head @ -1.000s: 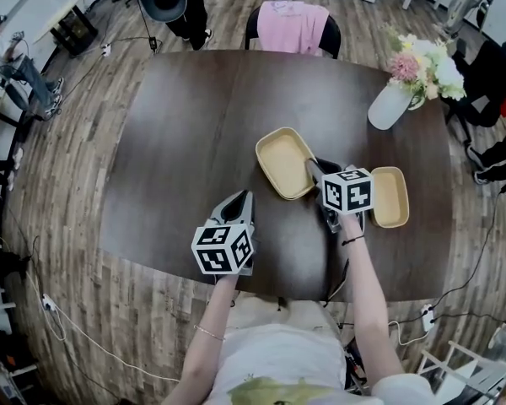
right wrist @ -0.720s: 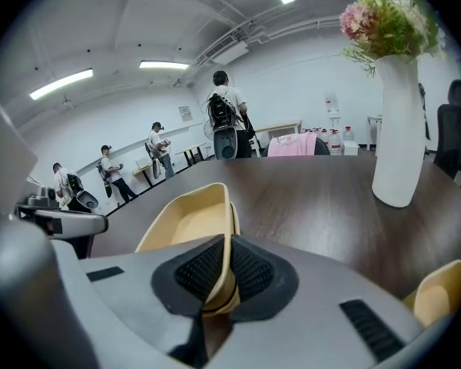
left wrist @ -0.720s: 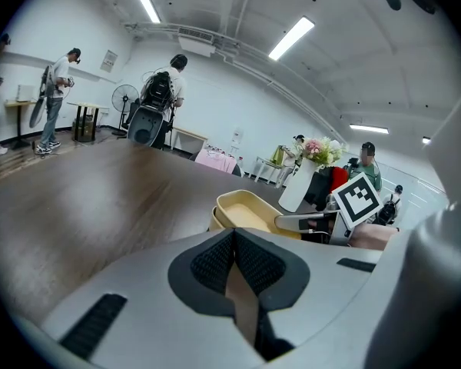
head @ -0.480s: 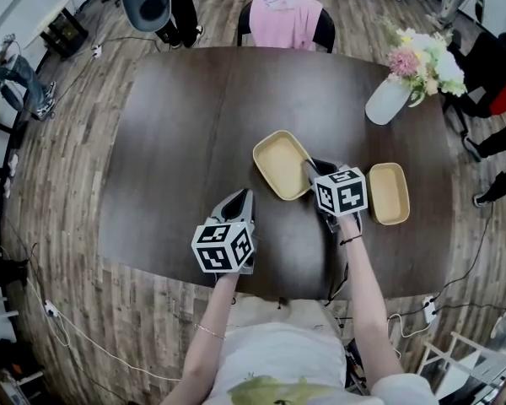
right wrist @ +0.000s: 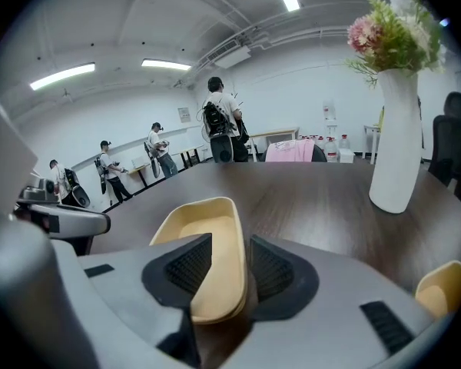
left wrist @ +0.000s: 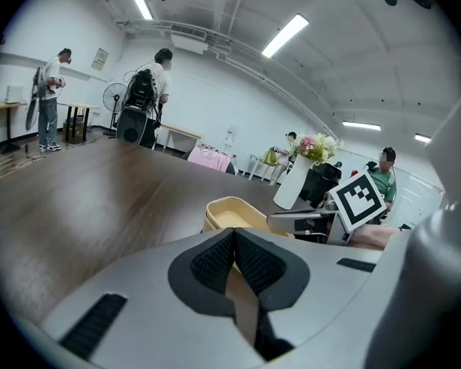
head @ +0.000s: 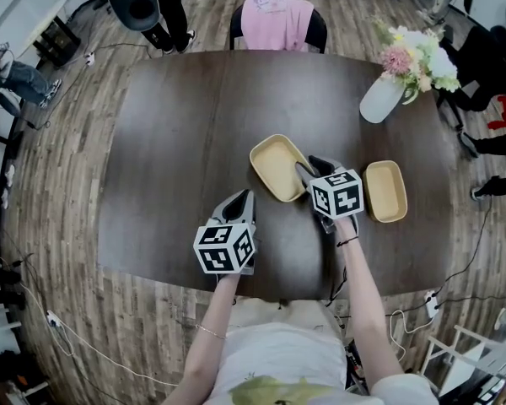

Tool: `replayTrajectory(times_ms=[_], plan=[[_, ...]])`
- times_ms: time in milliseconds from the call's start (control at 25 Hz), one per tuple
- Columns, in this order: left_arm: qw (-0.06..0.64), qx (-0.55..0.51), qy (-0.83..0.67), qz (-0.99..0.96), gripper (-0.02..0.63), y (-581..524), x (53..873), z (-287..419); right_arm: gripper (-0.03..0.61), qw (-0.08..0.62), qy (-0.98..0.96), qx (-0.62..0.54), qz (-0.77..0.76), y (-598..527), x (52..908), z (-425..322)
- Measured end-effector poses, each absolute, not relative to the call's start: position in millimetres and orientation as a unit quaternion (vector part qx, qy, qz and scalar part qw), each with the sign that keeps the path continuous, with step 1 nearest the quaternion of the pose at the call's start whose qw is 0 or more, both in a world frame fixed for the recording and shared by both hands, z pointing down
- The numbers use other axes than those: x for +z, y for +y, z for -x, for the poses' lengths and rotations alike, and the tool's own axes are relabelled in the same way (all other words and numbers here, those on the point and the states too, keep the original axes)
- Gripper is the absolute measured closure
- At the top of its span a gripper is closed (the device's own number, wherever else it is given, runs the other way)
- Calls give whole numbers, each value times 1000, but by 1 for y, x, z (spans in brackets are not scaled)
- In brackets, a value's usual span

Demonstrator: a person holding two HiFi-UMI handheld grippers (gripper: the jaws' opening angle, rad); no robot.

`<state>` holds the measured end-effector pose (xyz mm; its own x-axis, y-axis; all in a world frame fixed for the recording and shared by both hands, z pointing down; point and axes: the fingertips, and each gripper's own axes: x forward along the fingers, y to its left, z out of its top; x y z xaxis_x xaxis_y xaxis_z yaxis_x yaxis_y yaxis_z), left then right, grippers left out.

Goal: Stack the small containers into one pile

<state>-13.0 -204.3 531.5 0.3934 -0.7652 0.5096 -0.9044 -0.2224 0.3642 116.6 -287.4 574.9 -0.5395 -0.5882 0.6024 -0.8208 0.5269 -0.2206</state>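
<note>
Two shallow beige containers lie on the dark table: a larger one (head: 280,165) mid-table and a smaller one (head: 384,191) to its right. My right gripper (head: 310,167) is at the larger container's near right rim. In the right gripper view that container (right wrist: 203,244) has its rim between the jaws, which are opening, and the pads stand off it. The smaller container (right wrist: 442,287) shows at the lower right there. My left gripper (head: 240,197) hovers shut and empty to the left of the larger container (left wrist: 234,212), short of it.
A white vase (head: 379,99) of flowers stands at the table's far right. A chair with a pink cloth (head: 274,15) is at the far edge. Several people stand in the room beyond the table. The near table edge runs just behind both grippers.
The right gripper's jaws have spread a little about the larger container's rim. The left gripper has stayed where it was. The view has shifted slightly.
</note>
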Motion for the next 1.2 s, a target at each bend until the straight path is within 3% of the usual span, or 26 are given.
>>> replayTrajectory(times_ms=[360,680,1200], plan=[[304,114,-512,-795,589,-206,528,-2,433,192,-830,246,-461,-275,556,-132],[283,115,-471,-828,589,-206,517,-31,541,189,-815,212,-505,-253,544,-162],[268,129,-433,-851,589,-195,508,-104,549,141,-801,219,-540,-222,520,-242]])
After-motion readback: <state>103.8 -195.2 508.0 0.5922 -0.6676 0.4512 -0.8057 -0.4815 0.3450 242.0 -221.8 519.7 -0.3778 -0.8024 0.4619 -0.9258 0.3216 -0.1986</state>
